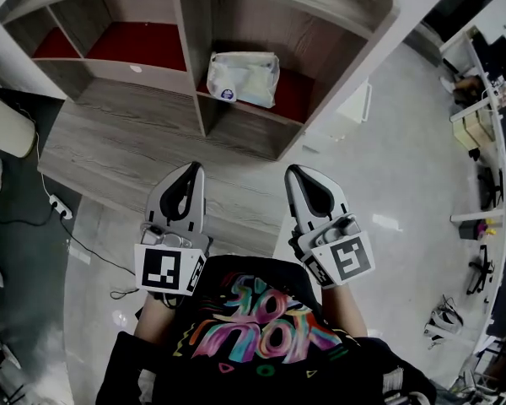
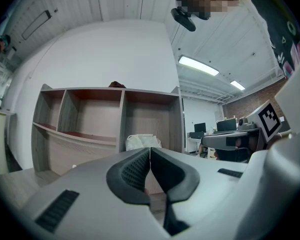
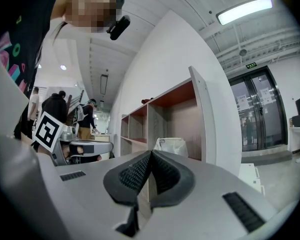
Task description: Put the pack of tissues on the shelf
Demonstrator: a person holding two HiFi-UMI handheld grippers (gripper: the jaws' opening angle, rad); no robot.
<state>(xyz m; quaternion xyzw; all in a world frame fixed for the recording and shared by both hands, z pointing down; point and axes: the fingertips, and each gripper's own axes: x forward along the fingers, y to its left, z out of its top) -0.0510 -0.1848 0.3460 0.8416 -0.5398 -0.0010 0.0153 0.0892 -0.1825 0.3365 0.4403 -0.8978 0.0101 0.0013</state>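
1. The pack of tissues (image 1: 243,78) sits in the shelf's (image 1: 135,108) right compartment, on the red board, long axis running side to side.
2. It lies straight ahead of both tools, well apart, about midway between them.
3. Left hand-held gripper (image 1: 193,168): clenched, empty.
4. Right hand-held gripper (image 1: 293,170): clenched, empty. The task looks complete.

The shelf (image 1: 143,108) is faced in matt grey wood-grain board, its compartments lined red. The pack of tissues (image 1: 243,78), upper middle, is wrapped in thin, crinkled plastic. The left gripper (image 1: 192,169) and right gripper (image 1: 293,172) are shelled in smooth matt grey plastic, with the fingers (image 2: 132,171) padded in black ribbed rubber-like material. A pale, glossy finish is seen on the floor (image 1: 405,142).
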